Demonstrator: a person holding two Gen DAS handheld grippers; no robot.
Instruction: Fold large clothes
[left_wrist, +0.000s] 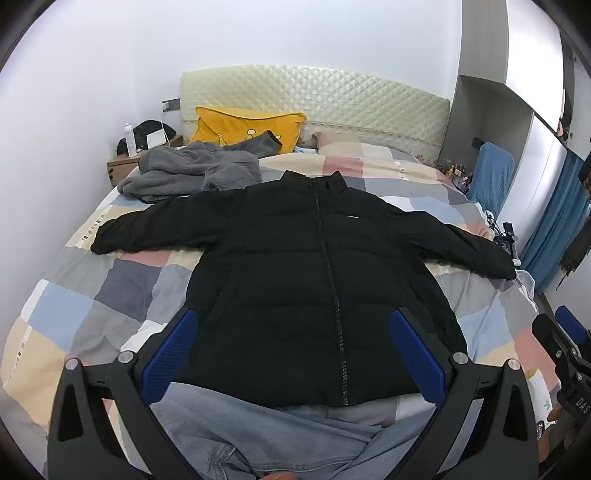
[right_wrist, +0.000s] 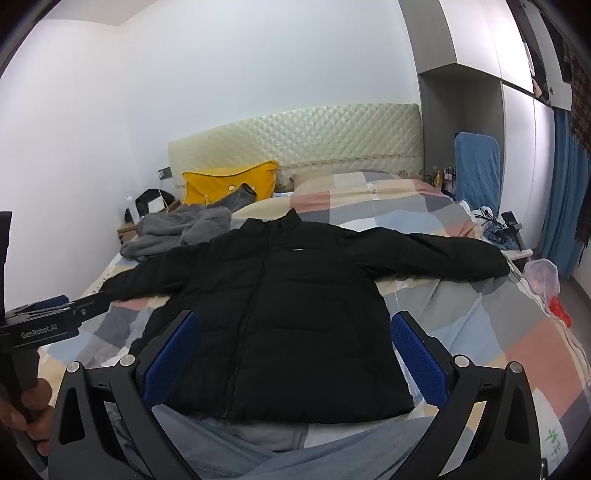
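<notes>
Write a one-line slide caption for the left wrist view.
Open left tongs hover above the hem of a black puffer jacket spread flat, sleeves out, on a patchwork-quilted bed.

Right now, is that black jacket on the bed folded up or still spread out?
Spread out. The black jacket lies flat and zipped on the checked quilt, front up, both sleeves stretched out to the sides, with no fold made yet.

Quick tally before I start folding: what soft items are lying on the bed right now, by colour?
Black: 1, the puffer jacket spread flat
Grey: 1, the fleece garment heaped near the headboard
Yellow: 1, the cushion
Light blue denim: 1, the jeans at the near edge
Total: 4
</notes>
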